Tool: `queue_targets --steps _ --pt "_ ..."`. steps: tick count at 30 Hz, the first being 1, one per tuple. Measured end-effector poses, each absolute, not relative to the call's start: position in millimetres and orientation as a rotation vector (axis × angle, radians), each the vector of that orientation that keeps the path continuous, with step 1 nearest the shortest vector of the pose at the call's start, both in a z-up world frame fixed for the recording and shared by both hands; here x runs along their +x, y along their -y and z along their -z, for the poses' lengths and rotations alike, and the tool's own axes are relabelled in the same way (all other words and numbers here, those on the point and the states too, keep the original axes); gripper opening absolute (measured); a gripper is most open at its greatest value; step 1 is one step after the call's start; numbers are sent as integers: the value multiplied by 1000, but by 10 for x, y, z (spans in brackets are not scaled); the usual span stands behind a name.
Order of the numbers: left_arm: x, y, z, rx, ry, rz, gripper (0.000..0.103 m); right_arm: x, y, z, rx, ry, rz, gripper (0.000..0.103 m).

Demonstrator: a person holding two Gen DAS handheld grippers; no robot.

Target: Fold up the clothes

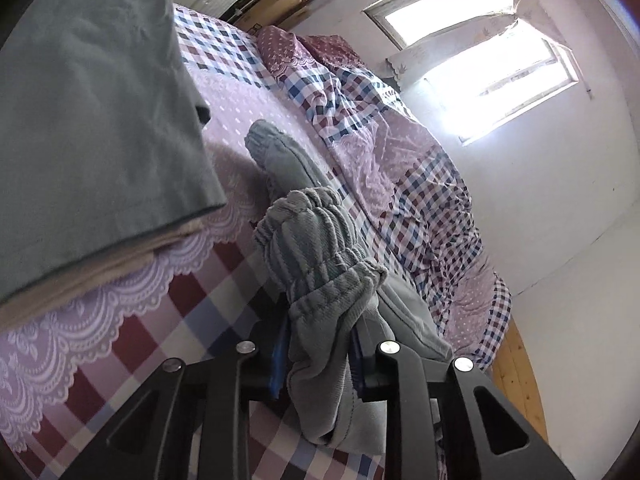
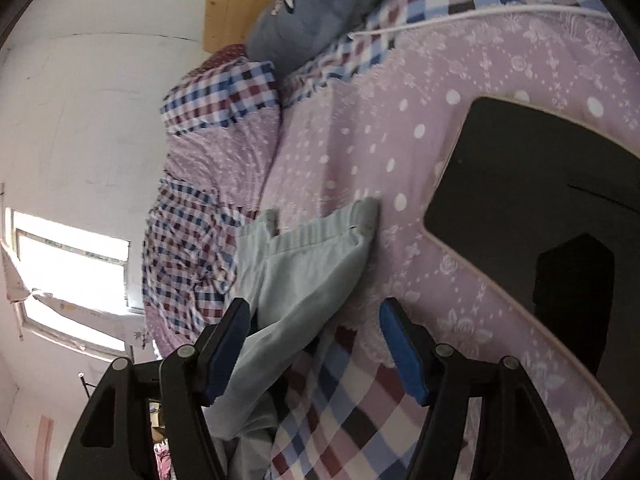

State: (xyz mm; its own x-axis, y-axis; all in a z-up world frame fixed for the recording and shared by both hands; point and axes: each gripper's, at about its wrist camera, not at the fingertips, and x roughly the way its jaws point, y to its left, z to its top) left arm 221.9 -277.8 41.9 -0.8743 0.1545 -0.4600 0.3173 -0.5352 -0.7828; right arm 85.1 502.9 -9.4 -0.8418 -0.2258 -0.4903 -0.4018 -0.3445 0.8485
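One garment: grey-green trousers (image 1: pixel 320 240), limp across the bedspread (image 1: pixel 120 320), beside a folded green shirt (image 1: pixel 92 100).
Handling: soft, light, floppy; likely to sag and bunch, no stiffness to rely on.
Hold: elastic waistband (image 1: pixel 316 224) thickest, safest to pinch; cuff (image 2: pixel 360 216) good for the far end.
Left gripper (image 1: pixel 320 360): clamped on the gathered waistband.
Right gripper (image 2: pixel 316 356): jaws wide apart, one trouser leg (image 2: pixel 288 280) lying between them, pads not pressing.
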Motion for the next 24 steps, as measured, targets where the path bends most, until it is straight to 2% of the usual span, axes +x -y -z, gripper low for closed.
queue_targets --steps 3,5,8,9,10,13,18,24 --pt "2192 2800 -415 742 -1470 2559 26 695 -5039 91 -851 -1654 -2366 69" --pt "2183 2806 -426 741 -1466 2563 26 597 -5036 90 -855 -1592 -2379 63" --pt "2165 2795 -445 749 -1427 2558 24 453 -5006 135 -896 -1498 -2363 31" --pt "2164 2794 -447 750 -1422 2556 23 417 -5008 165 -913 -1471 -2347 9" --pt "2167 2798 -451 747 -1422 2554 23 391 -5011 193 -924 -1447 -2334 5" --pt "2210 2842 -482 715 -1419 2536 20 463 -5033 99 -858 -1394 -2342 2" --pt "2336 2967 -510 635 -1460 2483 15 877 -5235 -564 -619 -1259 -2409 2" --pt "2455 3080 -564 557 -1525 2467 13 1477 -5652 -1084 -500 -1169 -2395 2"
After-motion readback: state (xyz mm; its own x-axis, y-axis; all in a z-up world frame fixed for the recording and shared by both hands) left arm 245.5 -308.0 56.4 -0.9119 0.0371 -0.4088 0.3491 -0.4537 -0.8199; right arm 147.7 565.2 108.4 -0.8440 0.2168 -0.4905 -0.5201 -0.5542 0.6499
